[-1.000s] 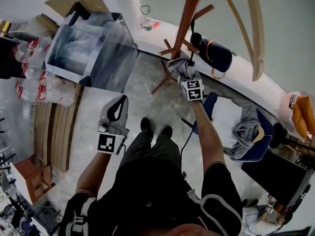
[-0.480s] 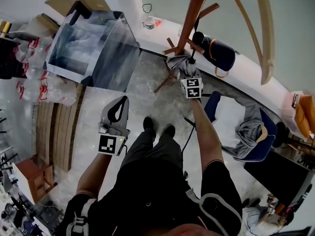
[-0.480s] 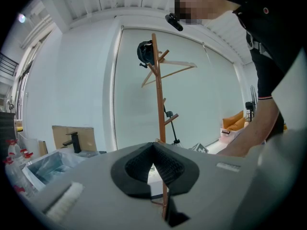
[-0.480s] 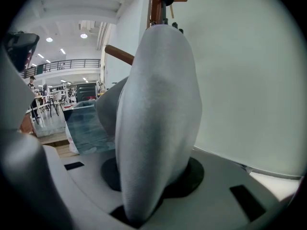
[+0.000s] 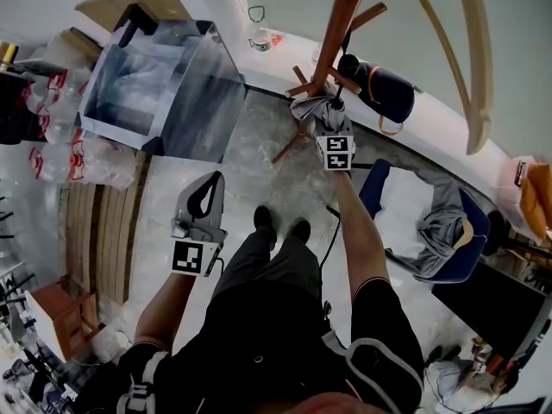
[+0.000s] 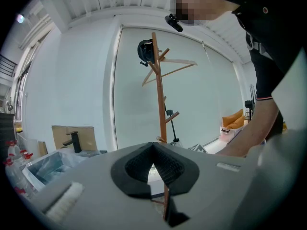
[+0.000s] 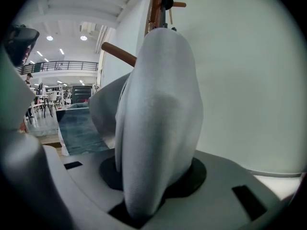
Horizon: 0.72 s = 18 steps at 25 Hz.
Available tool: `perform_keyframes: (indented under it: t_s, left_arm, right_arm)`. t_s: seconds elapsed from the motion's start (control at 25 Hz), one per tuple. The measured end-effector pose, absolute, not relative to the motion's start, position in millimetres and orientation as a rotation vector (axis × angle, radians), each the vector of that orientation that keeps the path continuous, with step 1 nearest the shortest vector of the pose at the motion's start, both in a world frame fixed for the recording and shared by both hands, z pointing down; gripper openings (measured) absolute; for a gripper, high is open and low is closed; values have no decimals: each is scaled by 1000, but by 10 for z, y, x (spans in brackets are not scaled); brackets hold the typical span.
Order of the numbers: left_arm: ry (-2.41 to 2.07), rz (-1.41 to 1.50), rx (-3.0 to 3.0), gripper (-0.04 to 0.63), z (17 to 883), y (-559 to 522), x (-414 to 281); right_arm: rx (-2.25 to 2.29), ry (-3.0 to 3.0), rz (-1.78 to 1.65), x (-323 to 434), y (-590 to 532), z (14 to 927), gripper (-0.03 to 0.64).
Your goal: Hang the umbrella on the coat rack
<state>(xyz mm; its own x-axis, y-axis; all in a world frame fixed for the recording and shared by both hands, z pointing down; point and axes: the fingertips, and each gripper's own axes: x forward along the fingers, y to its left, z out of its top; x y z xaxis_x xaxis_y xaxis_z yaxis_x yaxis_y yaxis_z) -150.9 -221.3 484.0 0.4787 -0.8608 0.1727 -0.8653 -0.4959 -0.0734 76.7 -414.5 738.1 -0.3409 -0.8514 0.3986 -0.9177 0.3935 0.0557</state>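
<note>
Left gripper (image 5: pixel 214 179) is clenched, empty and held low, clear of the work. Right gripper (image 5: pixel 326 129) grasps the grey umbrella (image 5: pixel 312 110) by its folded canopy, raised against the rack (image 5: pixel 341 15) beside a peg (image 7: pixel 117 53). Its jaws have just been opening, probably for release. A dark bag (image 5: pixel 384 93) crowds the rack's right side.

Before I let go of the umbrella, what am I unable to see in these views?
1. Where the umbrella meets the peg: in the right gripper view its own grey fabric covers it; in the head view it is too small.
2. The umbrella's lower end: in the right gripper view it is sunk between the jaws of the right gripper, which have just been opening.
3. The top of the coat rack: cut off by the head view's upper edge.
</note>
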Motion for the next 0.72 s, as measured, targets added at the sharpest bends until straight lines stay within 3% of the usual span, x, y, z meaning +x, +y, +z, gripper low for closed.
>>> perform_keyframes:
  t_s: [0.72]
  left_arm:
    - [-1566,288,2685,2,4887,-2262,-1560]
  right_arm:
    - [1592,-2244,246,834,-4185,7442,194]
